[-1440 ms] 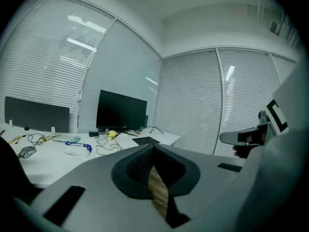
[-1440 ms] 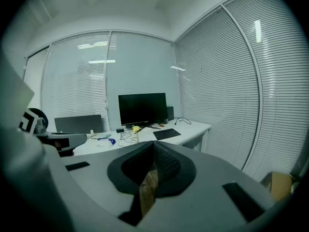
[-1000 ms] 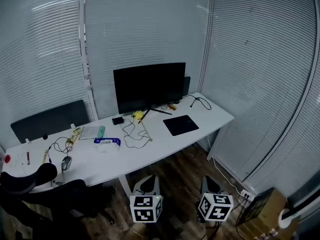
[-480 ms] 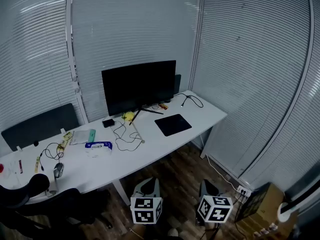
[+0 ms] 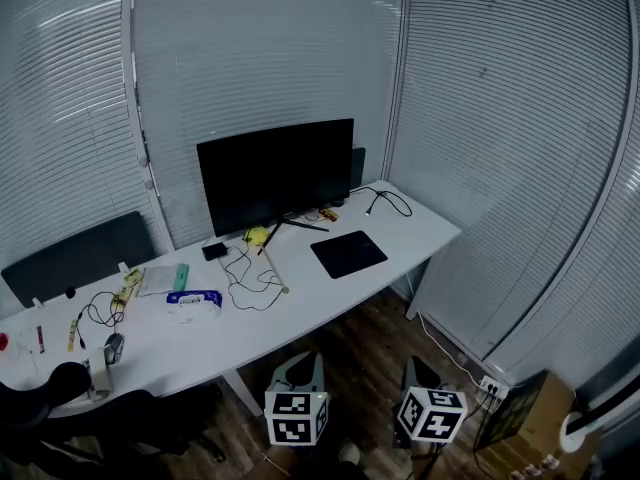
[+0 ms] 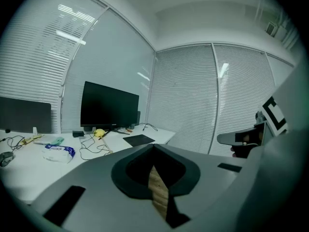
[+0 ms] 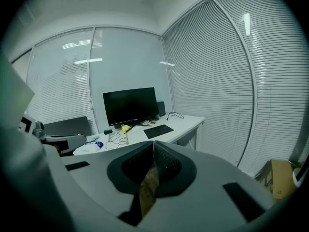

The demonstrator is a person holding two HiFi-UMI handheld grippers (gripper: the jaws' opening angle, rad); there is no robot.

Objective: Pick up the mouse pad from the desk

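Drawing nearer the counter (image 5: 300,308); left hand-held gripper (image 6: 153,146) and right hand-held gripper (image 7: 153,142) pressed together, empty; mouse pad (image 5: 348,254) well apart, unreached.

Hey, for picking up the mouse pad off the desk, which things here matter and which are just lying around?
For the job:
mouse pad; desk; left tongs and right tongs, both shut and empty.

Lying about:
monitor; blue-and-white pack; loose cables; yellow item.
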